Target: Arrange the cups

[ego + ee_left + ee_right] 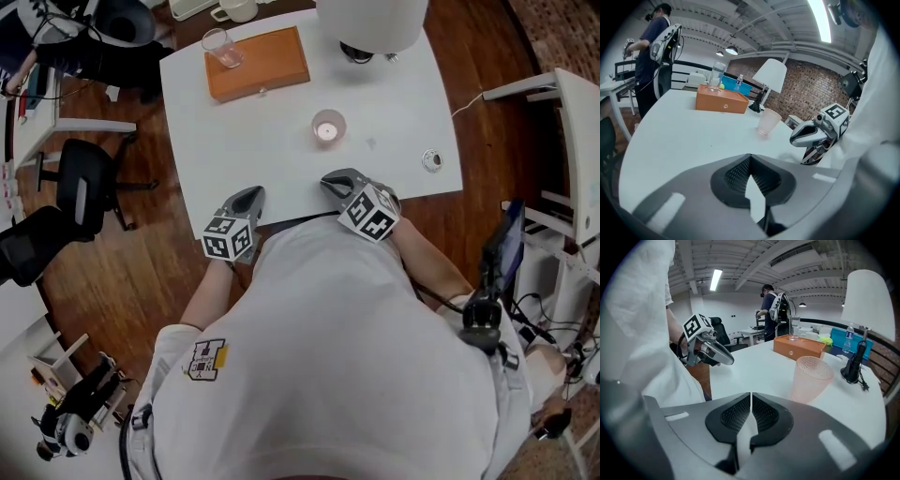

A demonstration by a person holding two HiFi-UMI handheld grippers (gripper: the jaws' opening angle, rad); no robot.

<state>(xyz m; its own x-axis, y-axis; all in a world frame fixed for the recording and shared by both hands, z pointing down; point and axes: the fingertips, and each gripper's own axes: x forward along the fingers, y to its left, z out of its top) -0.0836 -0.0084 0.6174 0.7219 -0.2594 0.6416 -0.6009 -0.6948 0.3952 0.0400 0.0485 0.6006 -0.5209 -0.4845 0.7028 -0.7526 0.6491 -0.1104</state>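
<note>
white bench (pixel 403 103) carries everything. lamp (pixel 372 21) stands right of the orange box (pixel 257 64). left tongs (pixel 249 197) and right tongs (pixel 334 178) are closed and empty, at the edge well short of the box, so probably pre-approach. pink cup (pixel 328 127) stands loose, near-right of the box. clear glass (pixel 222 45) is on the box's left end. cups well apart, so arranging looks unstarted.

No words, numbers or brand names can be read anywhere.

On white table (pixel 403 112): pink cup (pixel 328 127), orange box (pixel 258 64), lamp (pixel 370 19).
</note>
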